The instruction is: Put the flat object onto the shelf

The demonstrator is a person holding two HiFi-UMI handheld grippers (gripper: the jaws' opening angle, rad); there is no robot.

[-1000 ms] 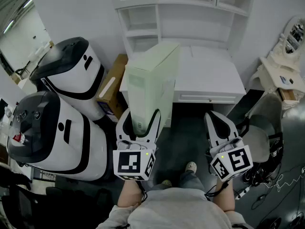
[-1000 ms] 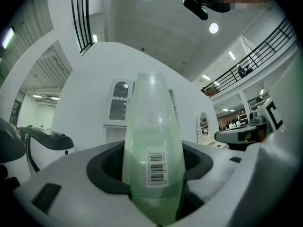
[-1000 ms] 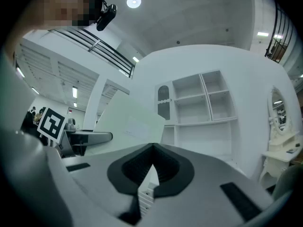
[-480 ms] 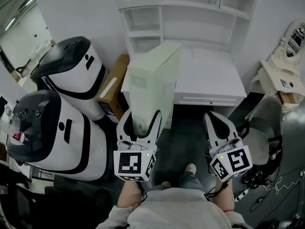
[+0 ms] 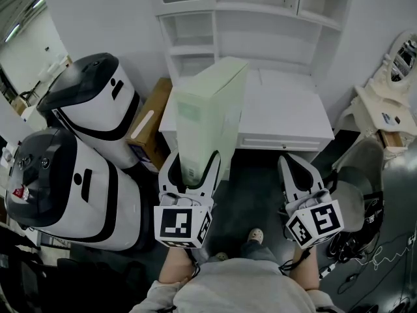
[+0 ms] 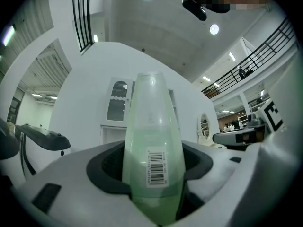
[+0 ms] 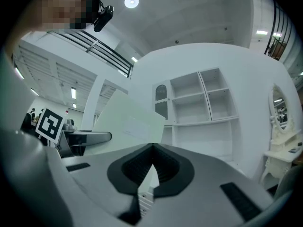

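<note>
The flat object (image 5: pixel 208 109) is a pale green, thin box with a barcode label. It stands on edge, upright, in front of the white desk (image 5: pixel 287 109). My left gripper (image 5: pixel 190 160) is shut on its lower end. In the left gripper view the flat object (image 6: pixel 151 136) fills the gap between the dark pads of the left gripper (image 6: pixel 152 174). My right gripper (image 5: pixel 296 167) hangs to the right over the dark floor, shut with nothing in it. The white shelf unit (image 5: pixel 254 18) rises behind the desk, and its compartments that I can see are bare. In the right gripper view the jaws of the right gripper (image 7: pixel 150 174) meet; beyond them I see the flat object (image 7: pixel 128 122) and the shelf unit (image 7: pixel 199 103).
Two large white-and-black rounded machines (image 5: pixel 98 96) (image 5: pixel 65 181) stand at the left. A cardboard box (image 5: pixel 151 126) leans between them and the desk. A white vanity with a mirror (image 5: pixel 391 70) and a grey seat (image 5: pixel 361 181) are at the right, with cables on the floor.
The head view has drifted a little, so the machines at the left sit slightly lower in view. Both grippers hold the same pose, the left still gripping the flat object.
</note>
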